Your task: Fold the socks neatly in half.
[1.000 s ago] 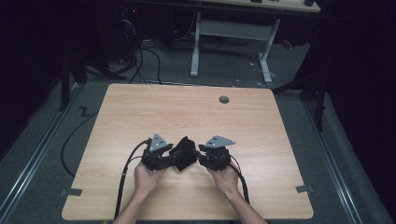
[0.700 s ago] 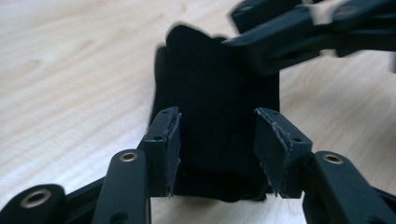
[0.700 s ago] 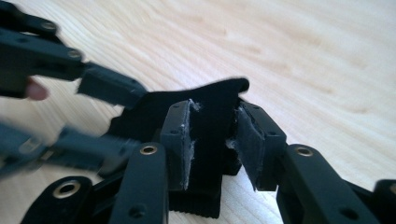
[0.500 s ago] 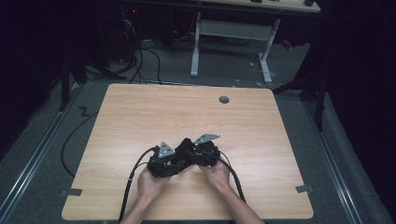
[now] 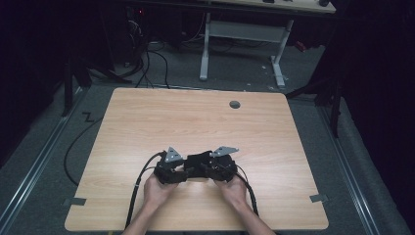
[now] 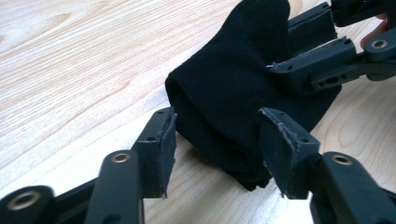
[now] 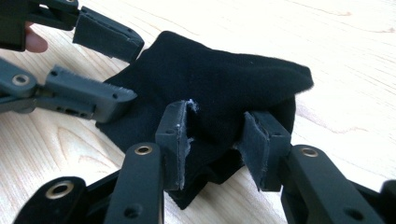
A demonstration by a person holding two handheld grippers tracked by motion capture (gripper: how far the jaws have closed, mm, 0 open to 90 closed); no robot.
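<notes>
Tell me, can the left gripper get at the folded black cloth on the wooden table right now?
Probably yes. The left gripper has its jaws open either side of the folded black cloth's near edge, with nothing between. The right gripper grips the cloth's other end but leaves this side free.

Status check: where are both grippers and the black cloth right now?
Left gripper open, jaws either side of the black cloth. Right gripper pinching a fold of it. Cloth bunched on the table. Nothing in the way.

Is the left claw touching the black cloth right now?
Apart. In the left gripper view, the left claw stands open around the folded edge of the black cloth, with pale table visible between each pad and the fabric.
</notes>
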